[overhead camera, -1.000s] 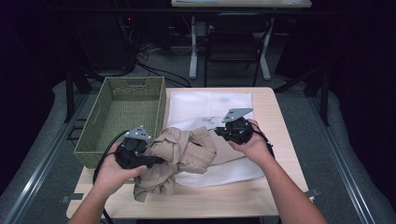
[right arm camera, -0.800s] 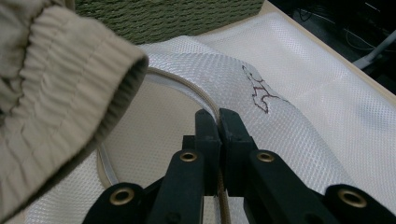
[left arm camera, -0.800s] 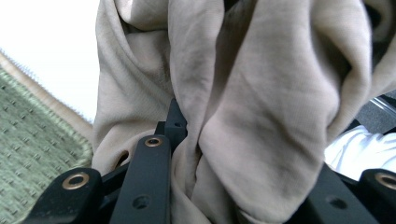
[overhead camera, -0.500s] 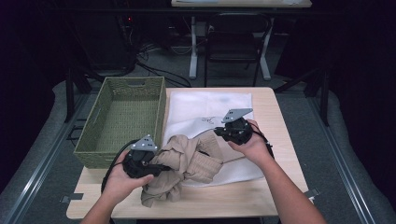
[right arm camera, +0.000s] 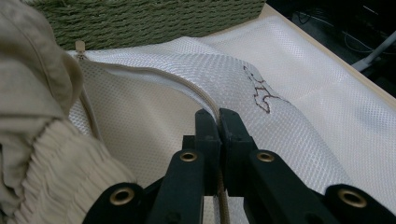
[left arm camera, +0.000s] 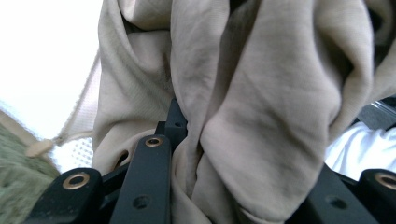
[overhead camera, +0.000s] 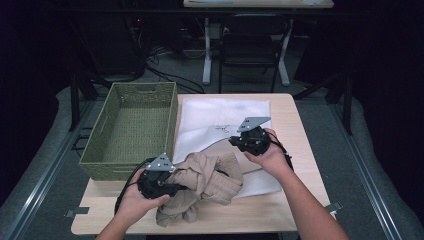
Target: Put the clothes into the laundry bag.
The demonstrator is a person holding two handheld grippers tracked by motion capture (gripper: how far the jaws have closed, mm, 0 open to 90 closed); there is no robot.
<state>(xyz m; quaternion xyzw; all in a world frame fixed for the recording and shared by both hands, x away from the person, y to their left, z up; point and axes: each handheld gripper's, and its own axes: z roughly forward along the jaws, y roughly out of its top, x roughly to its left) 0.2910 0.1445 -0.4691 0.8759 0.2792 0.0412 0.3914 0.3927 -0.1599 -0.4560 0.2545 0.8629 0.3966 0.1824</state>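
Since the earlier frame the left gripper [overhead camera: 167, 187] has drawn the bunched beige garment [overhead camera: 207, 182] nearer the table's front edge; its jaws clamp that cloth; the right gripper [right arm camera: 217, 122], closed on the white mesh bag's [overhead camera: 220, 117] zipper edge, holds the mouth open just right of the garment, so the garment must travel rightward.

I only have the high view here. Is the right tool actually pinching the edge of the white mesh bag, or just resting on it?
Observer: Pinching. The right gripper view shows the right tool with its jaws shut on the zipper edge of the white mesh bag, lifting it into an arch.
Operator: Where's the zipper pull?
Observer: At the far end of that edge. The zipper pull sits close to the green basket.
Operator: Left side got a real bite?
Observer: Yes, the left tool has a thick fold of the tan garment bunched between its jaws.
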